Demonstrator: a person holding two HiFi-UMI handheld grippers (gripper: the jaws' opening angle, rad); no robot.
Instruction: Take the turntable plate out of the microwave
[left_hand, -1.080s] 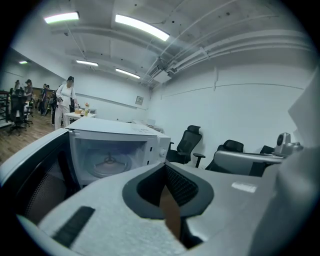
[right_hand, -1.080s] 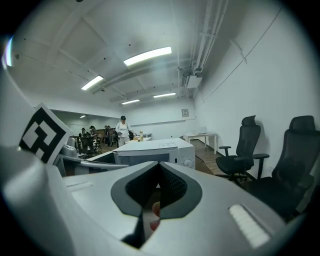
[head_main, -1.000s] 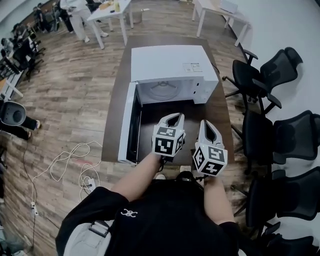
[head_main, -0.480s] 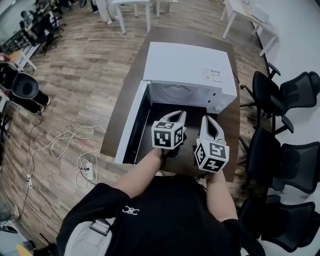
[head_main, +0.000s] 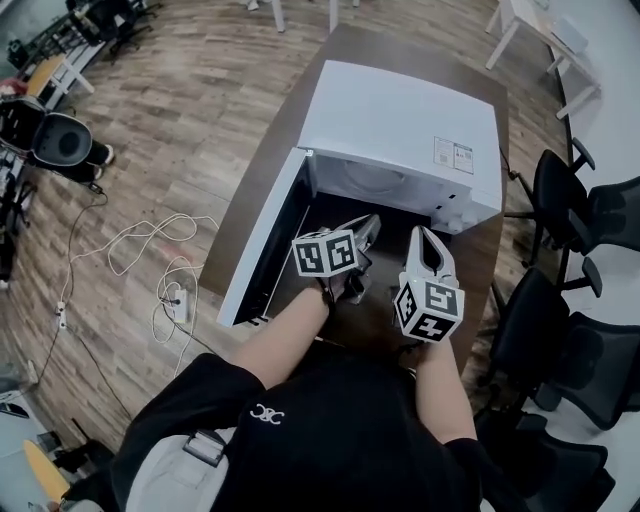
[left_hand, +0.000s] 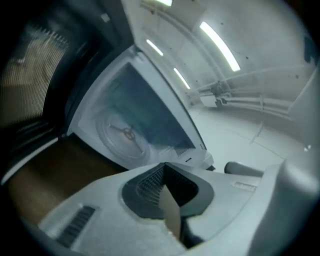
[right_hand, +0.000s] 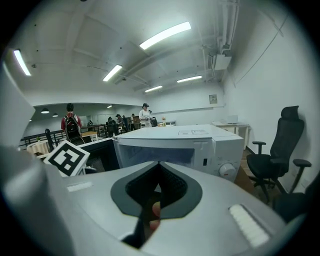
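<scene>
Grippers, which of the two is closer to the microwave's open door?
The left gripper: it is on the open door's side, while the right gripper is toward the control panel side.

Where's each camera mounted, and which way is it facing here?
Head view: on the person's head, looking steeply down at the open microwave; shows forearms, left gripper, right gripper.
Left gripper view: on the left gripper, tilted, looking into the microwave at the turntable plate; its shut jaws show.
Right gripper view: on the right gripper, facing the microwave's front; its shut jaws show.
Shared: all three see the microwave.
</scene>
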